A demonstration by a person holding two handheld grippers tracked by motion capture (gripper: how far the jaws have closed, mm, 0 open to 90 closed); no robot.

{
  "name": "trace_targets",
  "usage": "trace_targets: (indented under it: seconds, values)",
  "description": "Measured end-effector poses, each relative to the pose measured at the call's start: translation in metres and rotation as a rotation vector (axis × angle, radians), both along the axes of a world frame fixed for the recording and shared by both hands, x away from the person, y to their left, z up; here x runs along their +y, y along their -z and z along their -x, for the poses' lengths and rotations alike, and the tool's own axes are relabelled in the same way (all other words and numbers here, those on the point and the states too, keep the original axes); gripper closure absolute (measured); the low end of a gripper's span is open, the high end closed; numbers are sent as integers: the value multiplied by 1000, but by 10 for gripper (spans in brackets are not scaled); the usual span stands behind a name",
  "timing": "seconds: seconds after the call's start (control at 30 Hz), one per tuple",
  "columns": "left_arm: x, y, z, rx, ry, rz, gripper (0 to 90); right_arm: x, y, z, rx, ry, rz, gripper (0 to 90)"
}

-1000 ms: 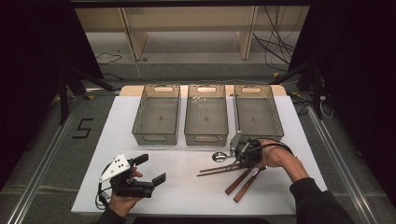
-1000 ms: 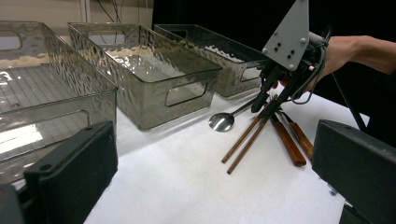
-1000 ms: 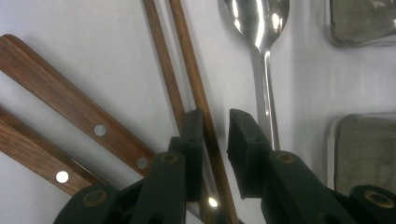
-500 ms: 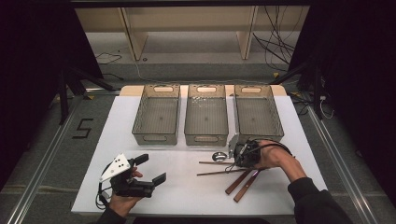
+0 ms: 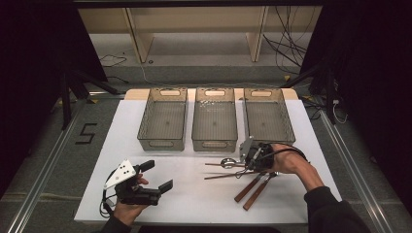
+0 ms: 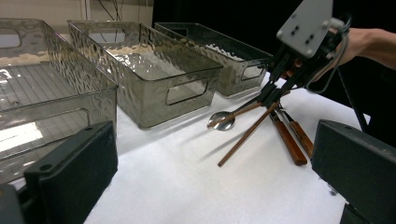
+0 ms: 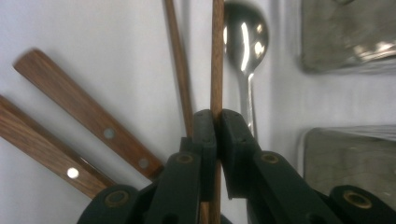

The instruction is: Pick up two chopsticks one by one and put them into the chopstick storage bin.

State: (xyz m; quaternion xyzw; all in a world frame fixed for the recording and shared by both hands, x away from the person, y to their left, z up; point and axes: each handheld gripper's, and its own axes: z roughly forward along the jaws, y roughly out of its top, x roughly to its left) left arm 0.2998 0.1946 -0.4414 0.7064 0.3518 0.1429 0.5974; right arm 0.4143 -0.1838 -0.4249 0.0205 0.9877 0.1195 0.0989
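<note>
Jaws of the right gripper (image 7: 217, 122) pinch one wooden chopstick (image 7: 217, 56) at the table's (image 5: 194, 194) four o'clock, beside a spoon (image 7: 243, 42); the left gripper (image 5: 158, 175), at seven o'clock, gapes wide.

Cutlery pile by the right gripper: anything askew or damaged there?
Nothing damaged. The right gripper is shut on one chopstick; the second chopstick lies loose at an angle to it, beside the spoon.
</note>
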Motion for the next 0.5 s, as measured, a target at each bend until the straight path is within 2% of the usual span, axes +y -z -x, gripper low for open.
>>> trace_targets:
  seconds: [0.07, 0.1, 0.13, 0.2, 0.23, 0.27, 0.3, 0.33, 0.4, 0.43, 0.47, 0.5]
  values:
    - [0, 0, 0, 1, -1, -3, 2, 0, -7, 2, -22, 34, -45, 854]
    - [0, 0, 0, 2, -2, -4, 2, 0, -7, 2, -22, 34, -45, 854]
    - [-1, 0, 0, 3, -4, -3, 2, 2, -14, 5, -20, 74, -104, 854]
    - [-1, 0, 0, 5, -4, -3, 2, 3, -16, 6, -17, 88, -122, 854]
    - [-1, 0, 0, 9, -4, -3, 2, 4, -18, 6, -17, 97, -149, 854]
    - [-2, 0, 0, 11, -3, 0, 2, 8, -24, 10, -9, 121, -202, 854]
    - [-2, 0, 0, 12, -5, 1, 2, 8, -24, 10, -9, 121, -202, 854]
    - [-2, 0, 0, 14, -5, 1, 2, 11, -28, 12, 9, 157, -268, 854]
    - [-4, 0, 0, 18, -5, 4, 2, 13, -30, 14, 25, 194, -327, 854]
    - [-5, 0, 0, 20, -2, 3, 2, 13, -30, 14, 25, 194, -327, 854]
    - [-6, -1, 0, 22, 0, 5, 2, 16, -30, 17, 45, 238, -394, 854]
    - [-7, -1, 0, 23, 3, 2, 2, 16, -30, 18, 59, 260, -439, 854]
